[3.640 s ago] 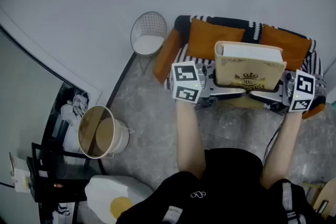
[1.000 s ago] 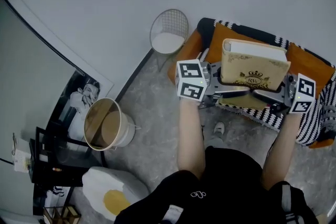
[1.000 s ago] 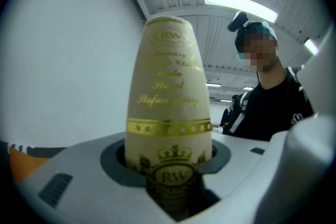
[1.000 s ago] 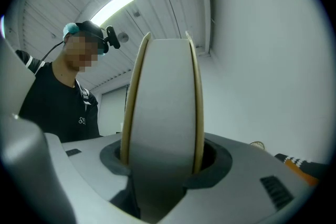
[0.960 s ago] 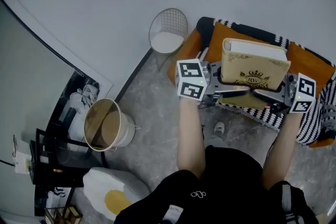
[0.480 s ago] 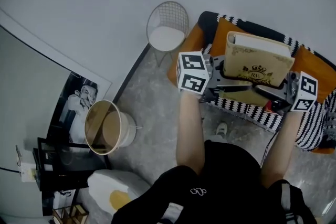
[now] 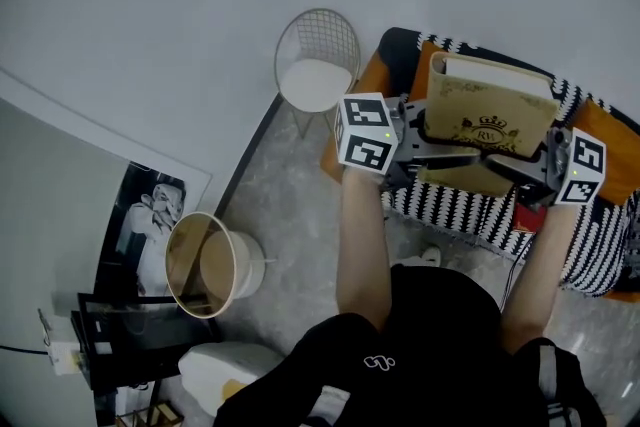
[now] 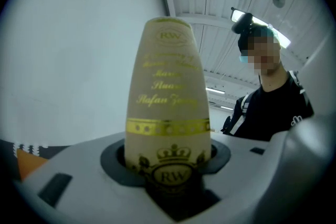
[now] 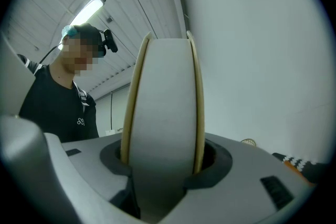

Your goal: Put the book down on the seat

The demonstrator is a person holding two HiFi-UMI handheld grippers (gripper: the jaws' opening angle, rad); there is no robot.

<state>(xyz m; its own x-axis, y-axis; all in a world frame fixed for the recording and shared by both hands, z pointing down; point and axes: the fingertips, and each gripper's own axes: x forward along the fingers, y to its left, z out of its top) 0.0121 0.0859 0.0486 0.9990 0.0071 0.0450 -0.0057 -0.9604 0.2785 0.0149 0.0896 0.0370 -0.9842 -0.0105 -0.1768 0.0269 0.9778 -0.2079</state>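
A thick beige book point(image 7: 490, 110) with a gold crown emblem is held flat between both grippers, above the black-and-white striped seat point(image 7: 455, 207) of a sofa. My left gripper point(image 7: 420, 143) is shut on the spine end; in the left gripper view the gold-lettered spine point(image 8: 168, 107) rises out of the left gripper point(image 8: 169, 178). My right gripper point(image 7: 528, 167) is shut on the opposite end; in the right gripper view the white page edge point(image 9: 164, 123) fills the right gripper point(image 9: 163, 178). The book hangs clear of the seat.
Orange cushions point(image 7: 612, 147) lean on the sofa's back. A white wire-frame side table point(image 7: 315, 65) stands left of the sofa. On the floor at lower left are a bucket point(image 7: 210, 265), a leaning poster point(image 7: 150, 213) and a black rack point(image 7: 120, 345).
Both grippers have carried the book forward over the striped seat, closer to the sofa's back. Both grips on the book are unchanged.
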